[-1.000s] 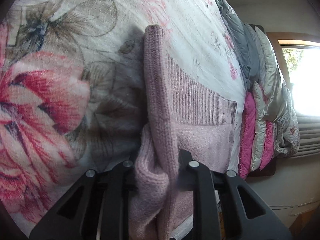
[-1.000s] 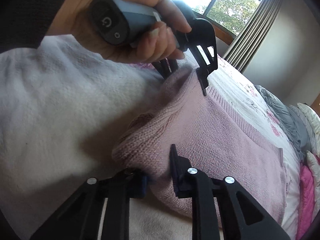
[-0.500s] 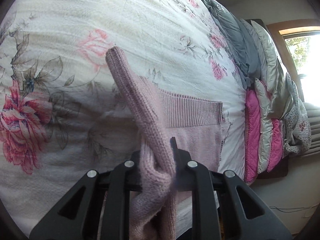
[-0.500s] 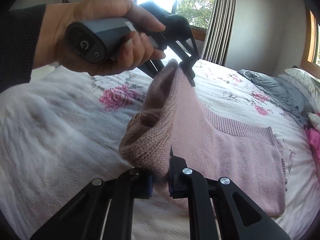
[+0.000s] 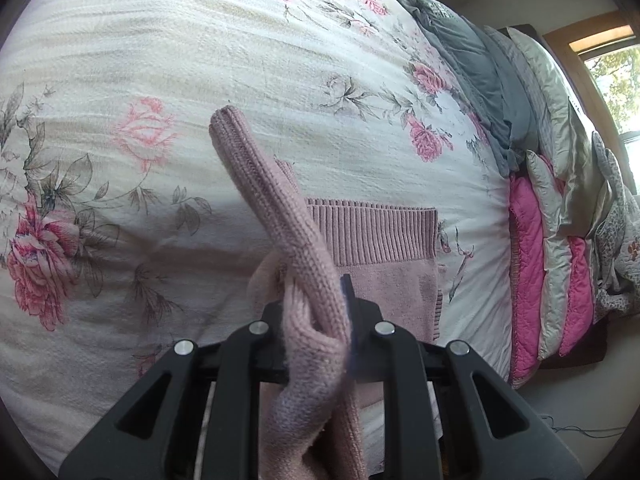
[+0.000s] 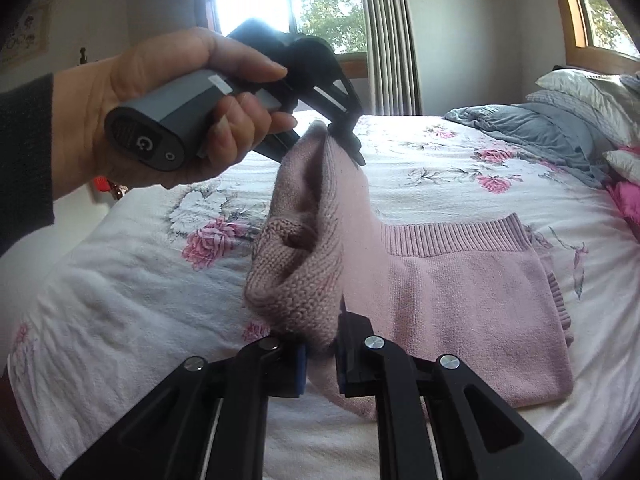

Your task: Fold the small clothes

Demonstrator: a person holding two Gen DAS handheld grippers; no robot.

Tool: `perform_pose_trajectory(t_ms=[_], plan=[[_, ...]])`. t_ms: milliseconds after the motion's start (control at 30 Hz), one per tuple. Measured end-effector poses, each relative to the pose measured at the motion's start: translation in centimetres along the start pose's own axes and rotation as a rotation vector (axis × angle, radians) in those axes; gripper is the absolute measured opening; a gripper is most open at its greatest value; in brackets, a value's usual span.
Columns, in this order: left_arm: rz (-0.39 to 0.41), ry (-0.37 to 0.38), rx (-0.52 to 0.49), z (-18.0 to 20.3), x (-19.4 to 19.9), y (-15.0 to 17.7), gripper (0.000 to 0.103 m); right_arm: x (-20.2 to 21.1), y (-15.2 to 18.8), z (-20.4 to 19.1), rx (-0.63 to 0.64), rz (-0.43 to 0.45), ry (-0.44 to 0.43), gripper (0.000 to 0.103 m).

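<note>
Both tools are clamped on the pink sweater (image 6: 460, 288): the left tool (image 5: 316, 320) and right tool (image 6: 322, 354) each pinch its raised edge. The rest lies on the floral bed (image 6: 460, 168).

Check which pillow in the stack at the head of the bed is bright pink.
The quilted pink pillow, lowest in the stack beside the floral bedspread. The others are grey or silver-white.

Pink knit sweater (image 6: 460, 292), white rose-printed bedspread (image 6: 440, 168)
</note>
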State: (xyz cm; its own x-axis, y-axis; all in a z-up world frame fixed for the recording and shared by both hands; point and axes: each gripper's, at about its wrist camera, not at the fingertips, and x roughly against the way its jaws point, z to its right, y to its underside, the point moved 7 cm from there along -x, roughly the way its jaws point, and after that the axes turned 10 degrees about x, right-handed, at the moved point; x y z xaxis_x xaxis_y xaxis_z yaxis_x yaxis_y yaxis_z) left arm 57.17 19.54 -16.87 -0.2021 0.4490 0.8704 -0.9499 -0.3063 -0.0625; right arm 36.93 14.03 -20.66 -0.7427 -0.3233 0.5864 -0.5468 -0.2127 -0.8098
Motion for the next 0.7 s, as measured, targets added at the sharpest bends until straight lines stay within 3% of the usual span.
perform_pose_trajectory(t_ms=[700], plan=[[0.024, -0.108, -0.070, 9.2, -4.5, 2.4, 0.016, 3.2, 2.7, 8.5, -0.182, 0.012, -0.007, 0.010]])
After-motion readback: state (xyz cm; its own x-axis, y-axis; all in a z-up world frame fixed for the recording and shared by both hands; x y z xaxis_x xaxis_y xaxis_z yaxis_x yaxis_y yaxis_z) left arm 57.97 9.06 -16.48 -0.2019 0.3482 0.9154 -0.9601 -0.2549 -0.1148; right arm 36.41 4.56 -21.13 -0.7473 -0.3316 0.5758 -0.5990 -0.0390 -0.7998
